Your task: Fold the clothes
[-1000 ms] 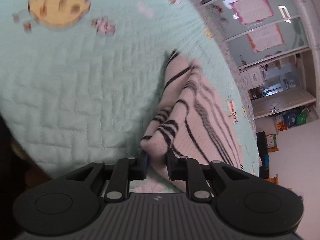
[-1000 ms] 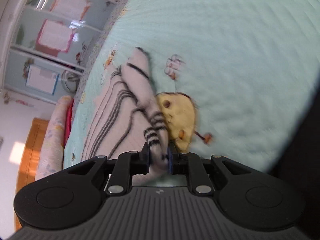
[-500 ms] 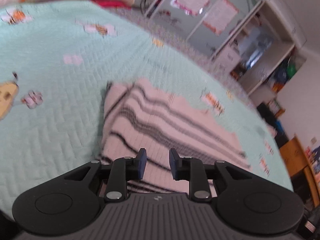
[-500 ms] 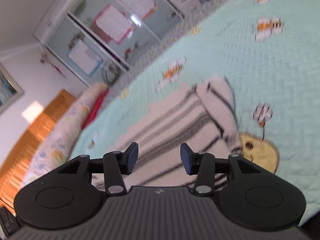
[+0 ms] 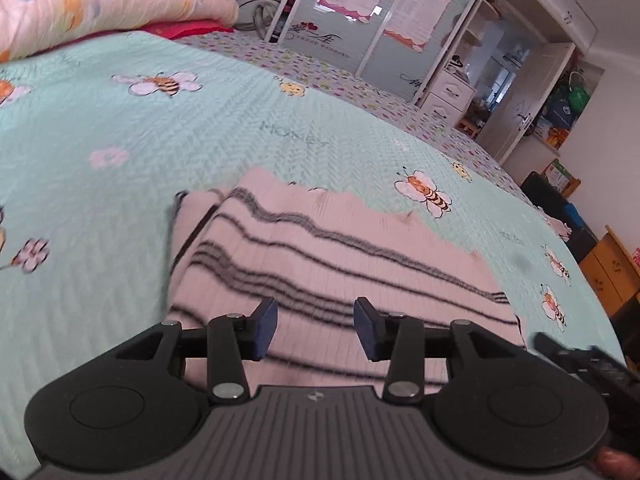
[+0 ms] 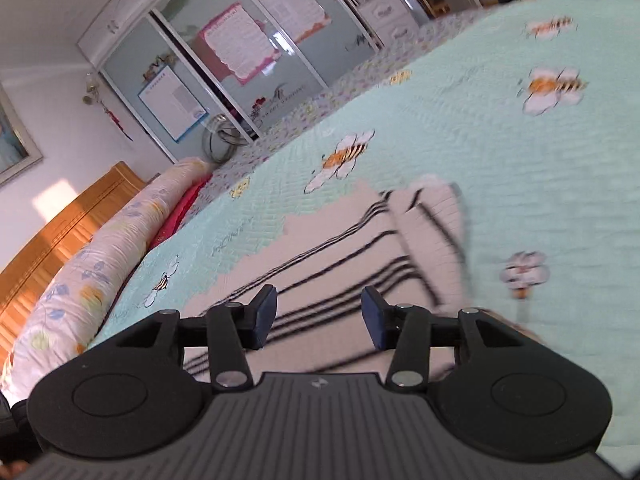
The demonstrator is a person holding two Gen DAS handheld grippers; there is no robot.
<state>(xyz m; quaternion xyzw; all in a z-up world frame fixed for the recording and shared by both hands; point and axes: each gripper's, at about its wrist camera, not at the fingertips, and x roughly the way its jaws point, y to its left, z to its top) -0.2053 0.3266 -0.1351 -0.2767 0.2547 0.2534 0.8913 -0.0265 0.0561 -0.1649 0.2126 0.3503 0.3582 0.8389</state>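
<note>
While the striped garment (image 5: pixel 328 256) lies folded, both tongs (image 5: pixel 315 322) (image 6: pixel 318 316) gape empty.

A mint-green quilted bedspread printed with bees and flowers (image 5: pixel 120 152) stretches ahead of the jaws. Far ahead to the left lies a long floral pillow (image 5: pixel 100 4) over a red cushion (image 5: pixel 184 28). Beyond stands a glass-doored wardrobe with pink-bordered posters (image 5: pixel 360 12); an orange wooden headboard (image 6: pixel 60 224) sits far left.

Pale pink garment (image 5: pixel 320 264) with black stripes, mint quilt (image 5: pixel 120 152) with bee print
</note>
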